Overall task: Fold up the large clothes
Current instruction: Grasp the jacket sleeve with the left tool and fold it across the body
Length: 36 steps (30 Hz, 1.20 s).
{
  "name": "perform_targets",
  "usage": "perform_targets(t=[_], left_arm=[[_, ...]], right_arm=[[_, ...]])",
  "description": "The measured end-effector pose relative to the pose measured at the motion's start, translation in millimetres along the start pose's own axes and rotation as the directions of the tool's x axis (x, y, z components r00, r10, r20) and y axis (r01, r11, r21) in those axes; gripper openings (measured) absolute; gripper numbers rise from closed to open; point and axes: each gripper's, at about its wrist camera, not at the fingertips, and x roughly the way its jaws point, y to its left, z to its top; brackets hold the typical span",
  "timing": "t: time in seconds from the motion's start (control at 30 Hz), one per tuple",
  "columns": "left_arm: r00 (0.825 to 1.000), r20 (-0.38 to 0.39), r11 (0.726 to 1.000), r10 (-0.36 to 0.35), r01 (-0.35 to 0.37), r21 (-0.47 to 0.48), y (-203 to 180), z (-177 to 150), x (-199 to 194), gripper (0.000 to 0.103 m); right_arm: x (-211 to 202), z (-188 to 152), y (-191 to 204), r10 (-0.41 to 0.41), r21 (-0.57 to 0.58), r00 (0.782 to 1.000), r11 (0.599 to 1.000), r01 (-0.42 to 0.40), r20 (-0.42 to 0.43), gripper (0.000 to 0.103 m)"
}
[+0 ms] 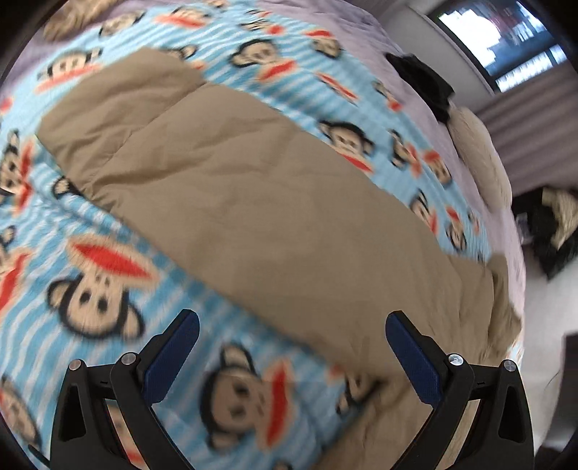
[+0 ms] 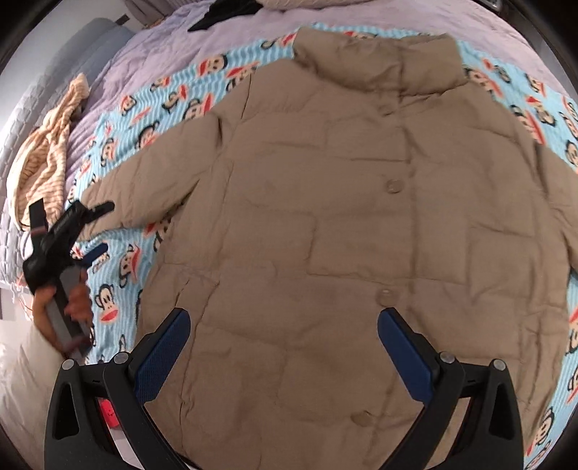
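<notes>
A tan padded jacket (image 2: pixel 343 224) lies spread flat, front up and buttoned, on a blue monkey-print blanket (image 2: pixel 173 94) that covers a lilac-sheeted bed (image 2: pixel 144 47). Its collar points toward the far edge of the bed and its sleeve (image 1: pixel 151 119) stretches out sideways over the blanket. The right tongs (image 2: pixel 283 347) hover above the jacket's lower front, jaws wide apart and empty. The left tongs (image 1: pixel 292 350) hang over the blanket beside the sleeve, also spread apart and holding nothing; in the right wrist view they show near the cuff, gripped by a hand (image 2: pixel 77 300). A striped cream garment (image 2: pixel 47 159) is bunched near the bed's left edge, and a black cloth (image 2: pixel 224 14) lies toward its far edge.
</notes>
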Motion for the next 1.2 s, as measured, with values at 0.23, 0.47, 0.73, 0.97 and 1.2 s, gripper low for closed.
perform_targets(t=[0.23,0.47,0.73,0.97,1.2], left_arm=[[0.994,0.091,0.998,-0.061,0.061,0.006,4,41,6,0.103],[0.994,0.100,0.998,-0.045,0.041,0.037,-4,76,18,0.015],[0.974,0.221,0.978,-0.047,0.001,0.207,-39,69,-27,0.010],[0.958,0.228,0.928,-0.173,0.080,0.365,-96,46,-64,0.010],[0.947,0.104,0.845,-0.303,0.217,0.488,-176,5,-58,0.010]], right_arm=[[30,16,12,0.042,0.010,0.999,0.999,-0.042,0.009,0.103],[48,50,33,0.074,-0.037,0.996,0.997,-0.072,0.047,0.103],[58,93,47,0.100,-0.050,0.988,0.994,-0.094,0.121,0.066],[105,121,55,0.232,0.042,0.965,0.970,-0.239,0.126,0.009],[166,123,73,0.320,0.046,0.947,0.946,-0.320,0.000,0.006]])
